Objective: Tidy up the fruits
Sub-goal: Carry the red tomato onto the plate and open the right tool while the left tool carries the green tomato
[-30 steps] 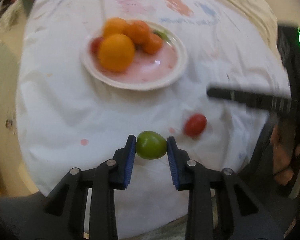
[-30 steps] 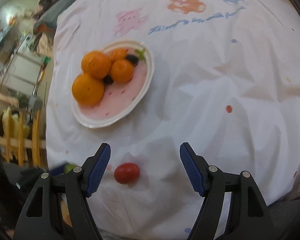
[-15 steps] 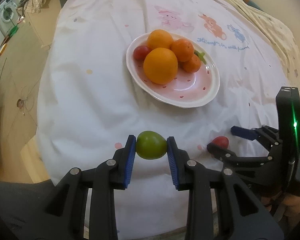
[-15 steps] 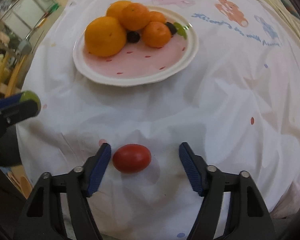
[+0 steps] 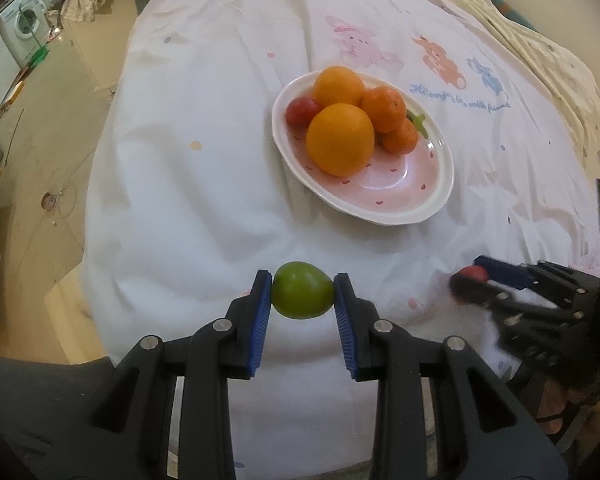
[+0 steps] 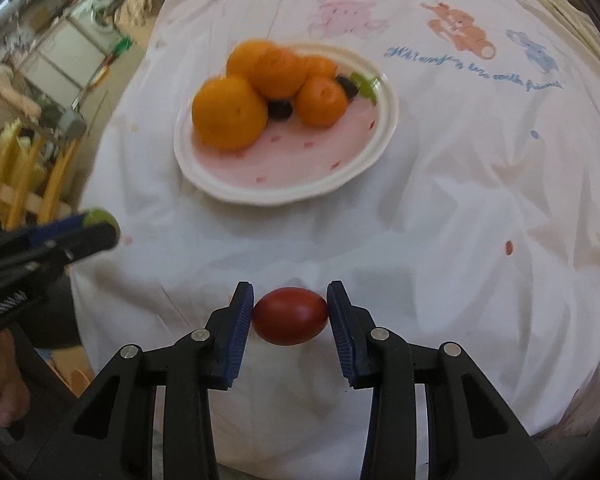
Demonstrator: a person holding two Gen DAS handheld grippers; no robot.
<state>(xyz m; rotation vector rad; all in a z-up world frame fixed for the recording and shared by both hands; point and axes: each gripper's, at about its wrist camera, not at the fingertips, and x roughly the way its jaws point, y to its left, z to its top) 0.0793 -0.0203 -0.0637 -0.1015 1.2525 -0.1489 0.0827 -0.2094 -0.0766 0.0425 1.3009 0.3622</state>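
Observation:
My left gripper [image 5: 302, 291] is shut on a green fruit [image 5: 302, 290], held above the near part of the white cloth. My right gripper [image 6: 290, 310] is shut on a red oval fruit [image 6: 290, 316] near the cloth's front; it shows blurred in the left wrist view [image 5: 474, 276]. A pink-and-white plate [image 5: 412, 184] further back holds several oranges [image 5: 340, 139], a small red fruit [image 5: 301, 112] and a green piece [image 5: 418, 121]. In the right wrist view the plate [image 6: 300, 176] also shows dark fruits [image 6: 280, 109], and the left gripper [image 6: 96, 226] is at left.
The white cloth with cartoon animals [image 5: 440, 56] covers a round table [image 5: 188, 208]. The floor and a washing machine [image 5: 26, 24] lie to the left. Wooden and yellow furniture [image 6: 20, 168] stands at left in the right wrist view.
My right gripper has closed on the red fruit, which lay between its open fingers before. My left gripper keeps hold of the green fruit while the view has shifted towards the plate.

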